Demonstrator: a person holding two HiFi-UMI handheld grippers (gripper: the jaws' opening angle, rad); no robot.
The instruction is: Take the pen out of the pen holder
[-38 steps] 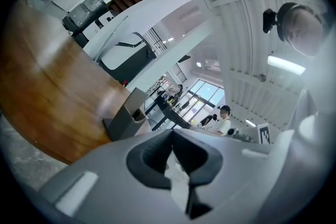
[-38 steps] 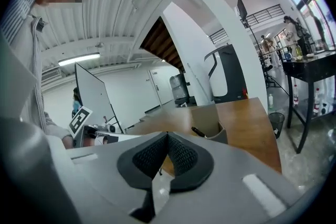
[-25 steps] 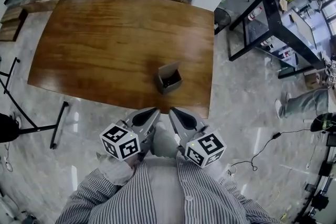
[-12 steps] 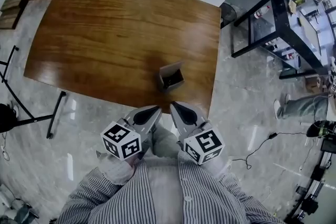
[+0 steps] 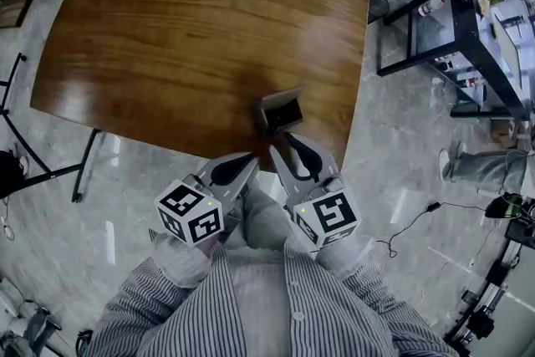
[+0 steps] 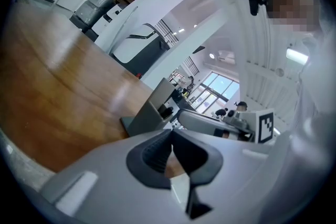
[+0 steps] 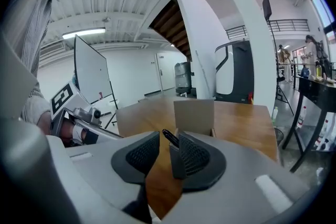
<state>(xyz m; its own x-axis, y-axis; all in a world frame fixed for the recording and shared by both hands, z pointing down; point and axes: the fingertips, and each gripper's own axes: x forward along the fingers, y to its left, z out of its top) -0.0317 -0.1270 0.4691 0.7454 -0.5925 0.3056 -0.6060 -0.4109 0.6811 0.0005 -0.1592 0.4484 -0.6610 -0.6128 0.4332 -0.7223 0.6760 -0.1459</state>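
A striped cotton shirt [image 5: 251,301] fills the near edge of the head view. Just beyond it are two white cubes [image 5: 189,213] printed with black square markers. The left gripper [image 5: 248,157] is smooth grey plastic, and its dark ribbed fingers [image 6: 151,157] meet at the tips with nothing held. The right gripper [image 5: 284,142] reaches over the counter's near edge. Its fingers [image 7: 140,153] have just been opening and stand apart in a narrow V. The slim dark pen [image 7: 169,137] shows slanted in that gap, with neither pad pressing on it. The pen sticks out of the holder [image 5: 281,107], a small boxy grey one with flat walls and an open top. The holder is just past the right fingertips, close to the counter's near edge. The counter [image 5: 167,38] is glossy brown wood with rounded corners and streaky grain, standing on a polished grey stone floor [image 5: 58,238].
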